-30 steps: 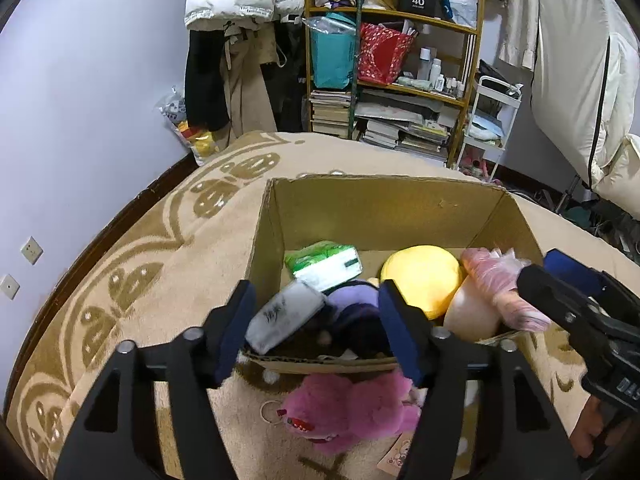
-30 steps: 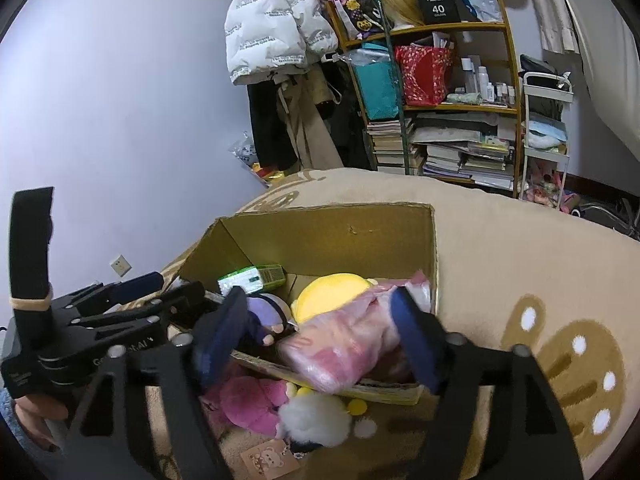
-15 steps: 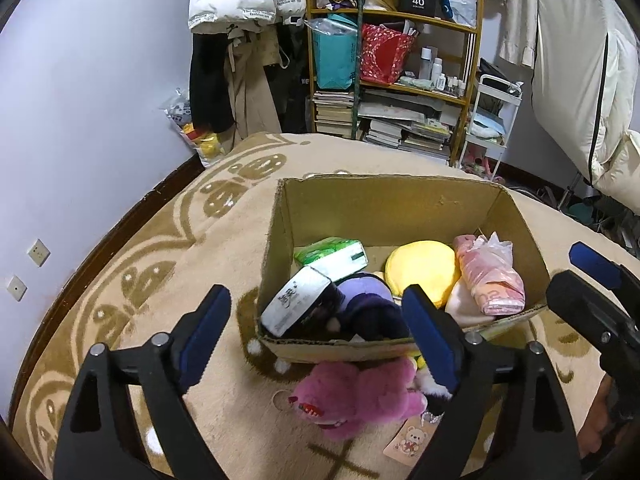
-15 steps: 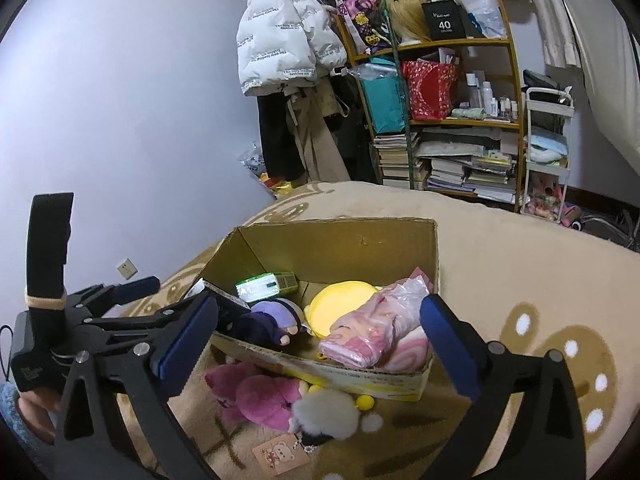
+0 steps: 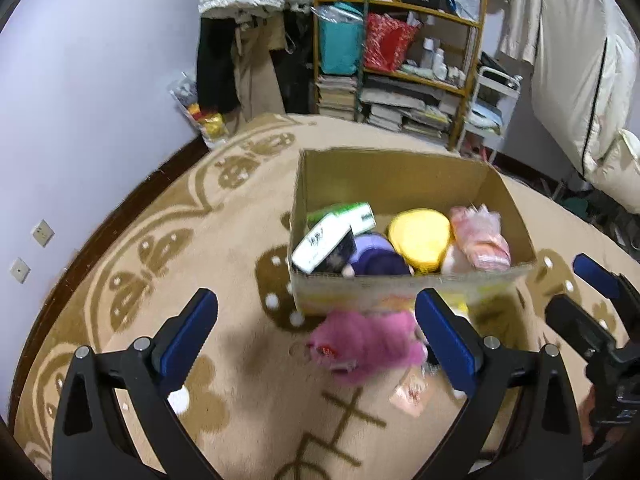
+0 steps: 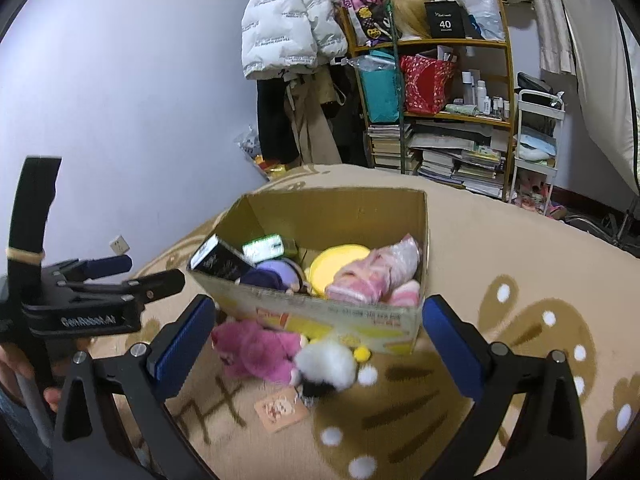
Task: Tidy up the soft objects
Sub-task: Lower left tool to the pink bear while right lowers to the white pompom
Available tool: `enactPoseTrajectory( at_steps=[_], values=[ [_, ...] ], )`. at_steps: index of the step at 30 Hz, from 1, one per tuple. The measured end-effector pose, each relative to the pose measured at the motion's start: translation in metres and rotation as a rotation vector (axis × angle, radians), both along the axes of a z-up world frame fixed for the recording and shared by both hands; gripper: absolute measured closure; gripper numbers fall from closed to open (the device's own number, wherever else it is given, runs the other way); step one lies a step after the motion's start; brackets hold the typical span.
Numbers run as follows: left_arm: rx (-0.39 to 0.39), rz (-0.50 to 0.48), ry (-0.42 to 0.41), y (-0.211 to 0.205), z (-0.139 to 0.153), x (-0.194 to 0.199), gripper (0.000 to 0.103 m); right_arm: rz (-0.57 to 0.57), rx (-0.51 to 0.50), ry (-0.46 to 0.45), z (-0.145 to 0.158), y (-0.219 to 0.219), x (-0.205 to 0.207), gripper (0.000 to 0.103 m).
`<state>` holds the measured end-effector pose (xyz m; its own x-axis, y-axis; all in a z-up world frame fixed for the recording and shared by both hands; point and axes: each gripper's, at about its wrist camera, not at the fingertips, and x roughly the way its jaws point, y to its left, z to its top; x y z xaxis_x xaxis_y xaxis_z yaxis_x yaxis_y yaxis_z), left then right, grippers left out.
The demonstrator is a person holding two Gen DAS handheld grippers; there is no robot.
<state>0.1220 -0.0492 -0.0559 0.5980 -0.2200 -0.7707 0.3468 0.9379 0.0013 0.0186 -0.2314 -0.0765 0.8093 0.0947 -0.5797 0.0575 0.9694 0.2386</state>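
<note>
Pink plush (image 5: 366,344) on rug (image 5: 224,256), just ahead between fingers of left hand-held gripper (image 5: 316,334), jaws opening, nothing gripped. Right hand-held gripper (image 6: 320,344) spread wide, empty. Risks: box (image 6: 320,314) crowded, plush may spill over rim; fingers may snag its tag (image 6: 280,412).

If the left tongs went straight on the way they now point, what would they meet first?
Most likely the pink plush toy on the rug, lying between the opening, empty left tongs and the cardboard box; depth is hard to judge.
</note>
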Motion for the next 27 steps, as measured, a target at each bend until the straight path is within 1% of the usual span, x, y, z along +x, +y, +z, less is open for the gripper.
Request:
enactPoseTrajectory(
  at_steps=[5,10,13,14,17,22,27],
  values=[
    [0.006,-0.010,0.035,0.007,0.003,-0.009,0.005,-0.023,-0.002,0.049,-0.007,0.009,-0.008,0.000],
    [0.026,-0.005,0.069,0.010,0.000,-0.016,0.005,-0.033,0.007,0.092,-0.014,0.017,-0.014,0.000],
    [0.014,-0.014,0.095,0.010,-0.006,-0.017,0.005,-0.038,-0.003,0.109,-0.020,0.018,-0.016,0.000],
    [-0.007,-0.020,0.110,0.010,-0.008,-0.017,0.005,-0.042,-0.008,0.114,-0.021,0.019,-0.016,0.000],
    [-0.037,-0.031,0.137,0.007,-0.013,-0.016,0.005,-0.054,-0.023,0.120,-0.027,0.019,-0.015,0.000],
    [-0.011,-0.039,0.148,-0.003,-0.025,-0.015,0.005,-0.063,-0.023,0.141,-0.040,0.015,-0.006,0.000],
    [-0.038,-0.032,0.178,-0.008,-0.036,-0.007,0.005,-0.062,-0.027,0.182,-0.058,0.013,0.006,0.000]
  ],
)
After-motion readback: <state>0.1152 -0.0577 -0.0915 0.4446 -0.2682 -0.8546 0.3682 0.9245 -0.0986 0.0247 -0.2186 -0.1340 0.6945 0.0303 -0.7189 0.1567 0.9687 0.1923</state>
